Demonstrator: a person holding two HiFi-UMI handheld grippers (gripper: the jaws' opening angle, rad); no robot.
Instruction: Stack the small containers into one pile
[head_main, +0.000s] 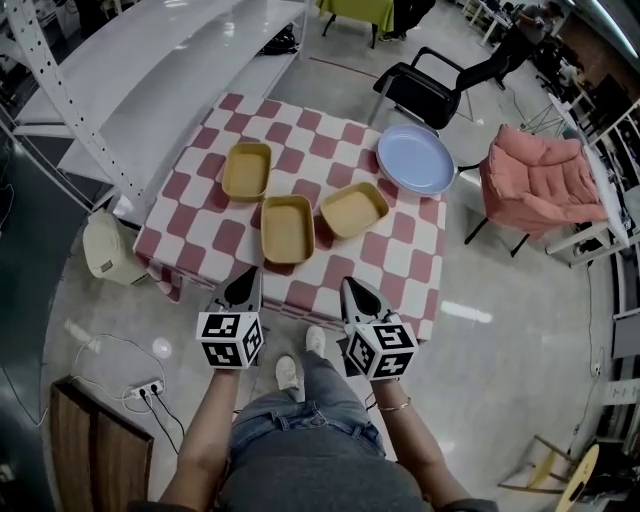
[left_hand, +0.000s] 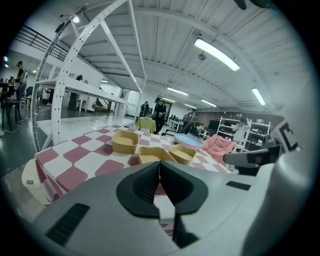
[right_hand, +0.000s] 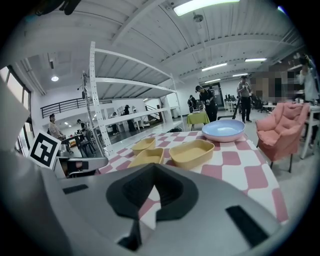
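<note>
Left gripper (head_main: 243, 292) and right gripper (head_main: 360, 297), both closed and empty at the checkered table's (head_main: 405, 250) near edge, should probably open before reaching a rim of the three separate yellow containers (head_main: 287, 228) mid-table.

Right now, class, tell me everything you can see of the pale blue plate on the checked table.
The plate is round, pale blue and shallow, with a low raised rim and a smooth, glossy surface, perhaps plastic. It is empty and lies flat, right way up, at the far right corner of the red-and-white checked tablecloth, its edge seeming to reach past the table's. Only the cloth touches it; the nearest yellow container stands apart from it.
</note>
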